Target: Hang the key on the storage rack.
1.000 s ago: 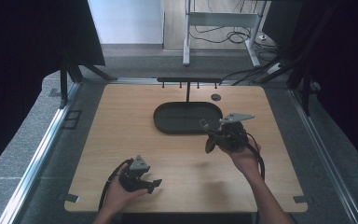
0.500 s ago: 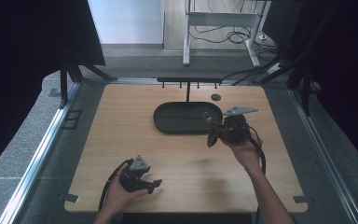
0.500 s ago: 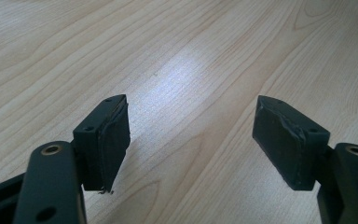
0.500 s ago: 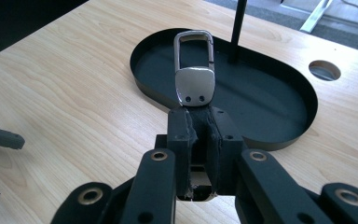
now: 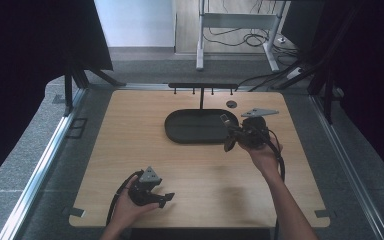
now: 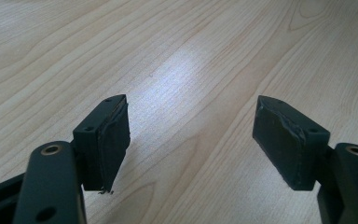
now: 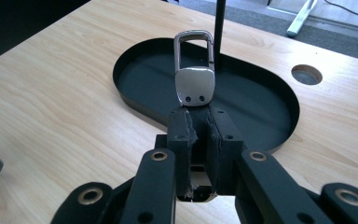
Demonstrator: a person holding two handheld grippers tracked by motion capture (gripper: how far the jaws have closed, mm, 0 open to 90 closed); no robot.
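My right gripper (image 7: 200, 114) is shut on a silver metal clasp (image 7: 194, 77) with a rectangular loop, which sticks out past the pads. It hangs above the near right edge of a black oval tray (image 7: 149, 79). In the high view the right gripper (image 5: 231, 125) points up-left over the tray (image 5: 180, 131), with the clasp (image 5: 223, 119) at its tip. The left gripper (image 5: 166, 199) rests low at the table's front edge, open. Between its fingers (image 6: 191, 135) there is only bare wood.
A thin black post (image 7: 219, 28) rises from the tray's far side and carries a crossbar with several small hooks (image 5: 202, 86). A round hole (image 5: 231, 104) sits in the tabletop behind the tray. Dark curtains flank the table.
My right gripper has moved a little right and away with the clasp still held. The left gripper has stayed where it was.
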